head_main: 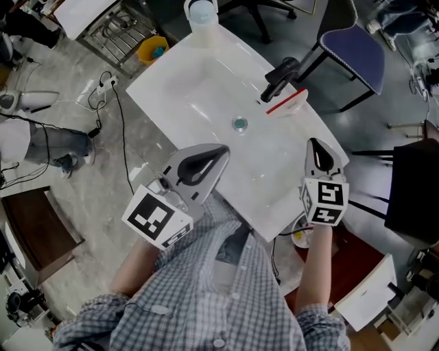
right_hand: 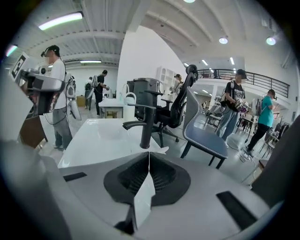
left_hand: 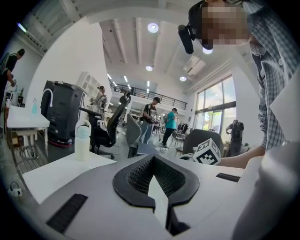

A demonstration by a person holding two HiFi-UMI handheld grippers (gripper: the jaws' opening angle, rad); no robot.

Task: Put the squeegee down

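1. The squeegee [head_main: 288, 103] lies on the sink [head_main: 199, 96] rim, just beside the black faucet [head_main: 278, 79]; it looks already set down.
2. The left tool [head_main: 223, 151] and right tool [head_main: 315, 143] are both closed on nothing, well short of the faucet.
3. It is probably light and stiff, with a soft red blade, and slick if wet. Take it by the white body.

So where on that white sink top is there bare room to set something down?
The widest bare patch lies between the white bottle and the round metal drain, toward the white sink top's left edge. The right edge is crowded: black tap and red-edged white squeegee. The left gripper and right gripper hang over the near end.
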